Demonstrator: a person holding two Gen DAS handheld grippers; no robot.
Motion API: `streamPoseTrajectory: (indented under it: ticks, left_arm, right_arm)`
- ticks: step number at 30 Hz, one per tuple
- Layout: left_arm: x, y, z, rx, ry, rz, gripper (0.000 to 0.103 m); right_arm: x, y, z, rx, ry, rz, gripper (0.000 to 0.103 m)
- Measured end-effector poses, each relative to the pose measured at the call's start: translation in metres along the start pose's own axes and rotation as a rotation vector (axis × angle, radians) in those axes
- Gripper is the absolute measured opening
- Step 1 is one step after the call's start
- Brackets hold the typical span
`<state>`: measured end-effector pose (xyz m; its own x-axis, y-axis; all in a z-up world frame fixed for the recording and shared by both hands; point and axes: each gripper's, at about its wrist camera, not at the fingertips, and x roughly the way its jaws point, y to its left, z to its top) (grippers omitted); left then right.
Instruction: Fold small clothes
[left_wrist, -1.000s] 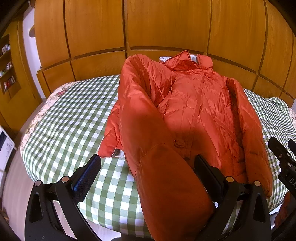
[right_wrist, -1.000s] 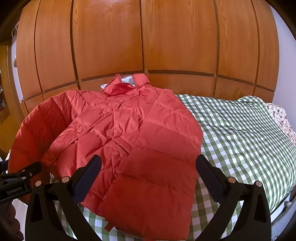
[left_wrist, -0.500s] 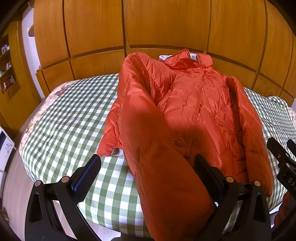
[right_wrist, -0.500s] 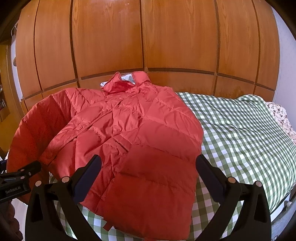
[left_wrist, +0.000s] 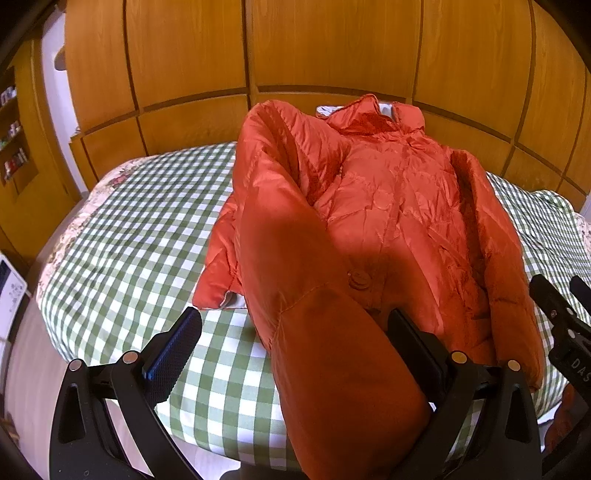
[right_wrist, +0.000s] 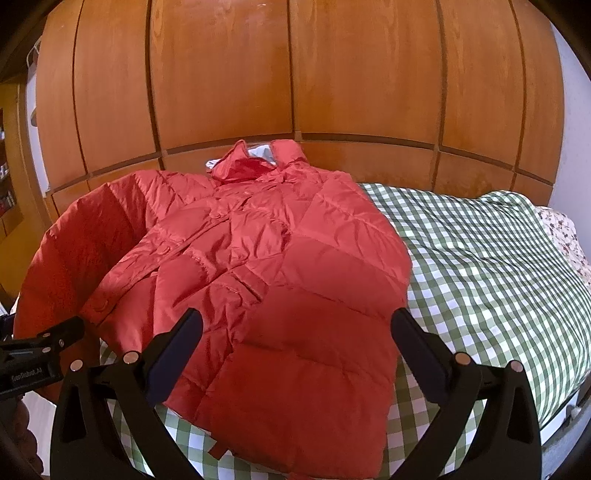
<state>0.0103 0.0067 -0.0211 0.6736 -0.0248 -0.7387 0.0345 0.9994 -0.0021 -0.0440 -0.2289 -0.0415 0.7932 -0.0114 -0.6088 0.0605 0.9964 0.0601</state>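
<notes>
Now, jacket (right_wrist: 280, 280): flat on checked bedspread (right_wrist: 480, 258).
Left gripper (left_wrist: 291, 347): spread wide, sleeve (left_wrist: 332, 350) between fingers.
Right gripper (right_wrist: 295, 343): released, above hem.

Green-checked bedspread (left_wrist: 122, 236) over floral sheet (right_wrist: 565, 236); wooden wardrobe doors (right_wrist: 221, 74) behind; shelves (left_wrist: 11, 147) far left.

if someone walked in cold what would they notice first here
The big orange-red puffer jacket grabs the eye, spread front-up on the green-and-white checked bedspread with its collar toward the wooden wardrobe doors. In the left wrist view one puffy sleeve runs down between the open jaws of the left gripper. The right gripper is open too, over the jacket's hem.
</notes>
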Motion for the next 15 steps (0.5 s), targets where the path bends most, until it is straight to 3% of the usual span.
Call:
streamPoseTrajectory:
  ticks: [7, 11, 15]
  left_arm:
    - [0.000, 0.011, 0.007, -0.028, 0.002, -0.024, 0.100]
    - [-0.003, 0.019, 0.011, -0.040, -0.022, -0.051, 0.100]
    - [-0.010, 0.039, 0.017, -0.094, -0.080, -0.117, 0.100]
  right_arm:
    - [0.013, 0.022, -0.001, -0.116, 0.018, 0.126, 0.101]
    - [0.026, 0.046, -0.006, -0.220, 0.033, 0.247, 0.101]
    - [0.040, 0.068, -0.014, -0.314, 0.067, 0.268, 0.101]
